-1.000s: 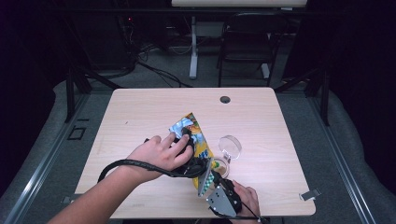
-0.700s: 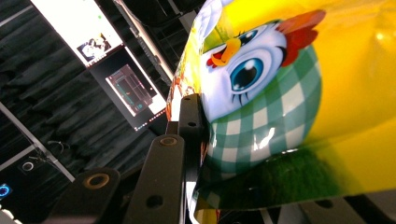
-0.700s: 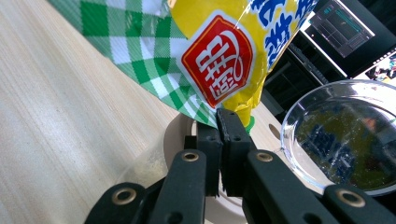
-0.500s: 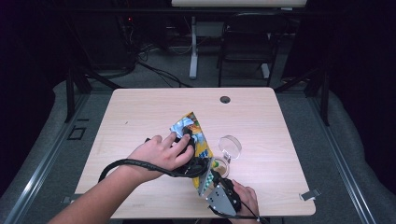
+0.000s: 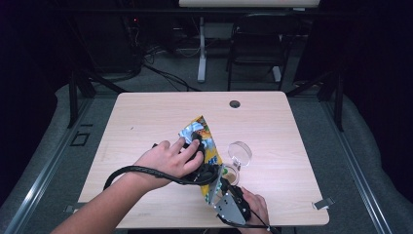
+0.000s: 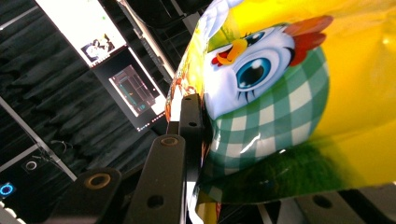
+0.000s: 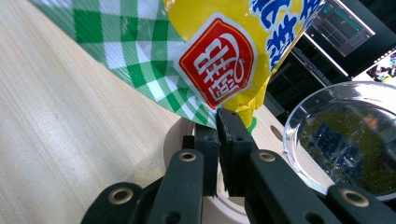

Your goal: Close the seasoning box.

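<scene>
one glossy yellow snack bag with a green-checked cartoon chicken (image 5: 204,142), one clear round plastic lid (image 5: 240,152), one pale round wooden bowl (image 5: 232,174), two black two-jaw grippers.

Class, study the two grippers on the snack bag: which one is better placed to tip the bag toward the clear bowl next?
Probably the left gripper: it clamps the snack bag high up and can swing it. The right gripper pins the bag's low corner, right beside the clear bowl, so it would serve as the pivot.

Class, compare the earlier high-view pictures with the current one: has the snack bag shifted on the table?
No. The snack bag sits at the same spot relative to the table's grommet hole and the clear lid.
</scene>
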